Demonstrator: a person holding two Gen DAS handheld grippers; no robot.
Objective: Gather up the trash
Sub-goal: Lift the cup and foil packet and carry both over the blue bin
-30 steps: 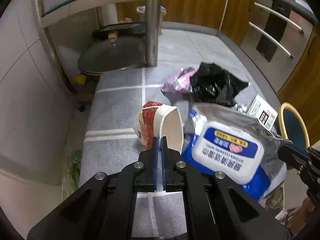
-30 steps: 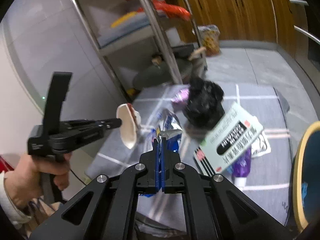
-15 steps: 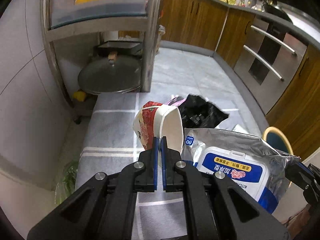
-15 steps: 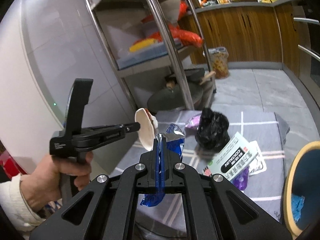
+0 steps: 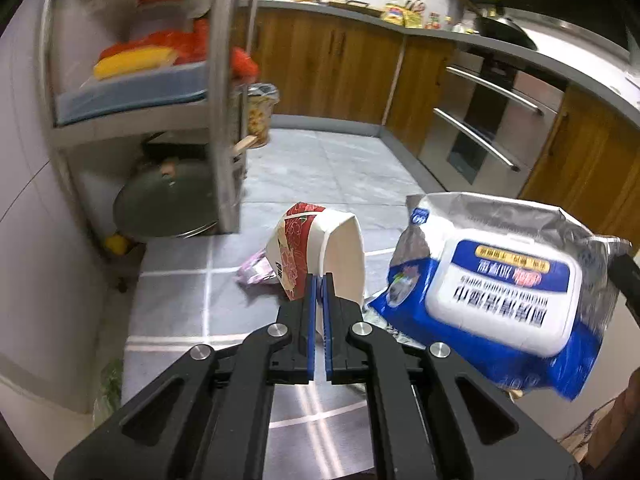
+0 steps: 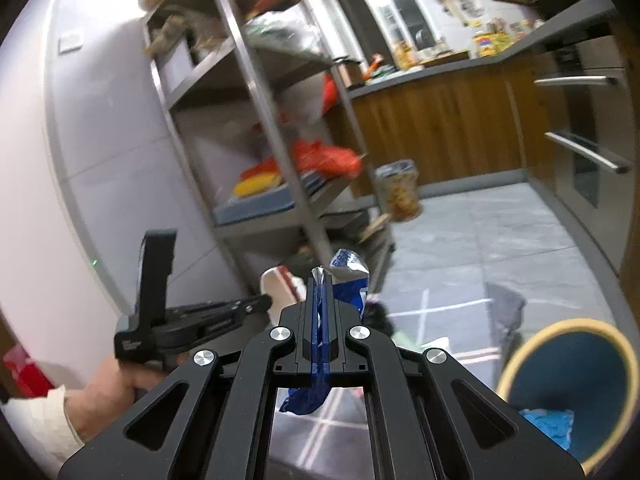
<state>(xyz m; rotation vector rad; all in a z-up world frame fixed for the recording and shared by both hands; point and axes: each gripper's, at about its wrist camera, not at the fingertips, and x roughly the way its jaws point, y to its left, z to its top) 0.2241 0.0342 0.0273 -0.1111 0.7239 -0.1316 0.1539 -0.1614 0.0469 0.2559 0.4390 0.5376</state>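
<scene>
A red-and-white paper cup (image 5: 316, 240) hangs in the air with my left gripper (image 5: 318, 280) shut on its rim. To its right, a blue and silver wet-wipes pack (image 5: 500, 292) is lifted off the floor. In the right wrist view my right gripper (image 6: 319, 280) is shut on that pack's (image 6: 348, 276) crimped edge. The left gripper (image 6: 264, 302), held by a hand, shows there at the left with the cup (image 6: 280, 288). A pink wrapper (image 5: 256, 270) lies on the grey mat (image 5: 176, 292). A black bag (image 6: 378, 316) lies just beyond the pack.
A round blue bin with a yellow rim (image 6: 516, 364) stands low at the right. A metal shelf rack (image 5: 224, 120) with a pot lid (image 5: 168, 200) under it stands at the left. Wooden cabinets (image 5: 332, 68) and an oven (image 5: 488, 128) line the far side.
Both grippers have risen with the cup and the wipes pack and now point more level. The trash left on the mat has dropped lower in both views.
</scene>
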